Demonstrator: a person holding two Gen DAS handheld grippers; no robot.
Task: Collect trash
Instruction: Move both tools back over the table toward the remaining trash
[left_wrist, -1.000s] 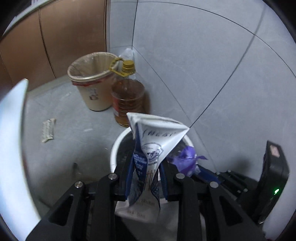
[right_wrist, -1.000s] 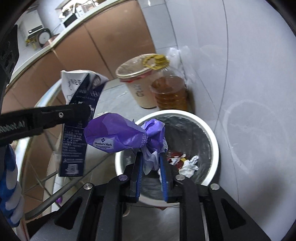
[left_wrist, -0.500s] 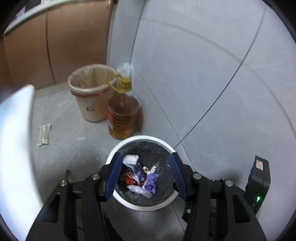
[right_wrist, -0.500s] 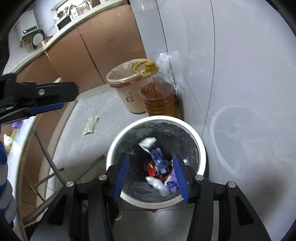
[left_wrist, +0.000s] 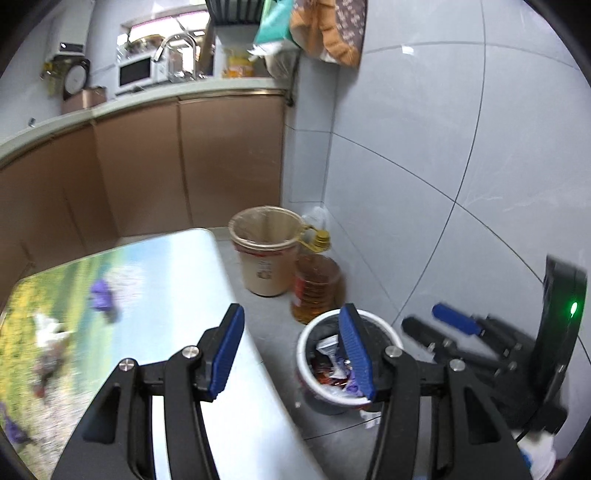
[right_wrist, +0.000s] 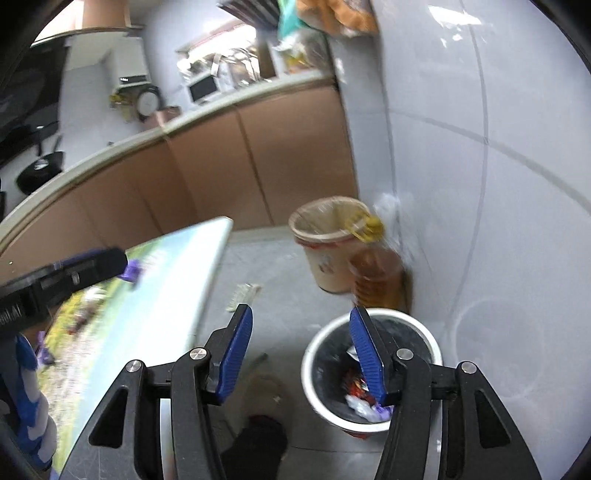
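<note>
The left hand-held gripper (left_wrist: 291, 347) has its blue-padded jaws spread wide apart with nothing between them, and the right hand-held gripper (right_wrist: 301, 349) is likewise spread apart and holds nothing. Both hang above the grey tiled floor (right_wrist: 284, 295) near a corner of the pale tiled wall (left_wrist: 424, 129).

On the floor stands a round white-rimmed waste bin with a dark liner (left_wrist: 306, 365); crumpled trash of red, white, blue and purple wrappers (left_wrist: 332, 369) lies inside it. Just behind the bin sits a clear plastic jug of amber oil with a yellow cap and handle (left_wrist: 316, 291), touching or nearly touching a beige bucket lined with a thin plastic bag (left_wrist: 264, 254).

To the left is a worktop covered with a printed landscape picture (left_wrist: 166, 280). A purple scrap (left_wrist: 103, 295) and a white crumpled scrap (left_wrist: 48, 328) lie on it, both blurred. A small pale ridged wrapper (right_wrist: 242, 291) lies on the floor beside the worktop's edge
</note>
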